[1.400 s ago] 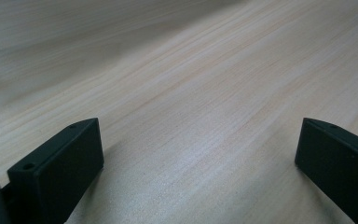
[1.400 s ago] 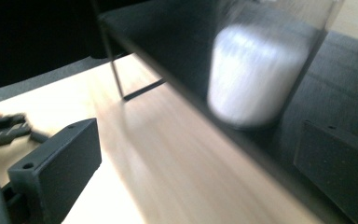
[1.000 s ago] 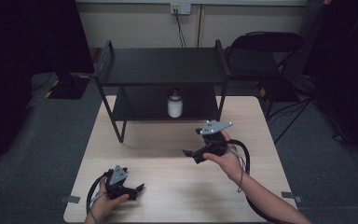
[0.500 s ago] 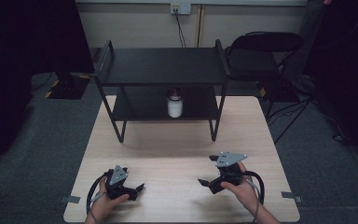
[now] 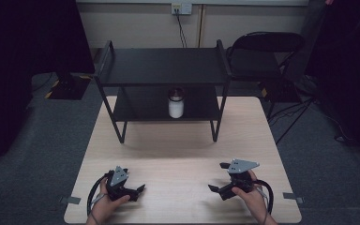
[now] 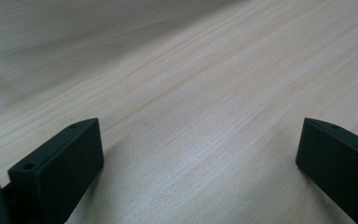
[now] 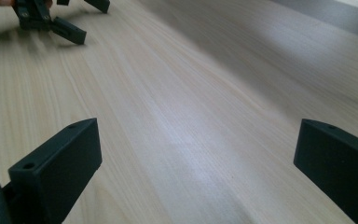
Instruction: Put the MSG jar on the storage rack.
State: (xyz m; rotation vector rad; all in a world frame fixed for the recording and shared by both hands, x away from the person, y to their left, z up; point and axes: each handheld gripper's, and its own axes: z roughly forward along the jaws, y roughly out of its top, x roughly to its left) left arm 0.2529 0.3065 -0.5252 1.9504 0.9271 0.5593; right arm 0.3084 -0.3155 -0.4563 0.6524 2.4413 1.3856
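Resting low on the wooden table (image 5: 183, 154), left gripper (image 5: 133, 187) and right gripper (image 5: 218, 177) both hold their jaws wide apart.

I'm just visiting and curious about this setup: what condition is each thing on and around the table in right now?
Left tool: open, empty, low over the table's near edge.
Right tool: open, empty, low over the table.
Jar: upright, lid on, on the lower shelf.
Black shelf rack: standing on the table, top shelf bare.
Folding chair: unfolded, unoccupied, behind the table.
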